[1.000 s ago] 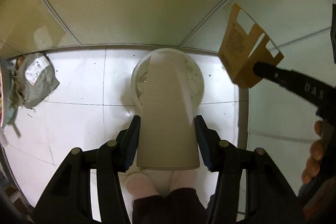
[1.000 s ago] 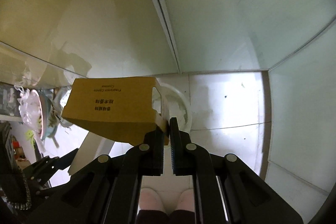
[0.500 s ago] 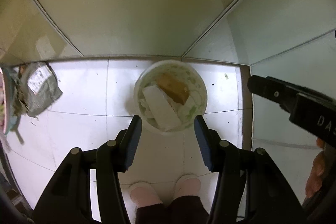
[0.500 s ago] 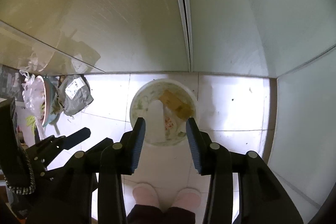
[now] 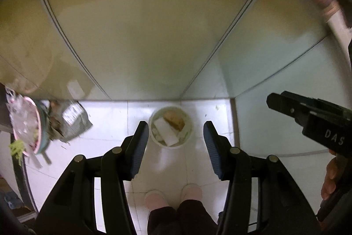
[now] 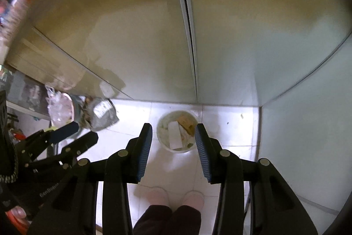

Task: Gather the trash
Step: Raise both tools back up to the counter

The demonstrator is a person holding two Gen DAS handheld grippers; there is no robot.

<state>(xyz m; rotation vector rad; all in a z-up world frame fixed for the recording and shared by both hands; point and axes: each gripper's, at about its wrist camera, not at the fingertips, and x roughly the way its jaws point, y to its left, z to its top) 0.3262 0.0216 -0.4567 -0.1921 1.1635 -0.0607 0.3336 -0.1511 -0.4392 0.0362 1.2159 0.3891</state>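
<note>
We hold the left gripper [image 5: 173, 148] and right gripper [image 6: 173, 152] spread wide and empty above the white bin [image 5: 171, 127] at frame centre, where a white carton [image 5: 165, 132] and brown cardboard [image 5: 175, 121] lie inside.

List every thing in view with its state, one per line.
Left gripper: open, empty.
Right gripper: open, empty.
Bin: upright on the floor, holding trash.
White box: inside bin.
Brown cardboard: inside bin.
Grey bag: crumpled on floor, left of bin.
</note>
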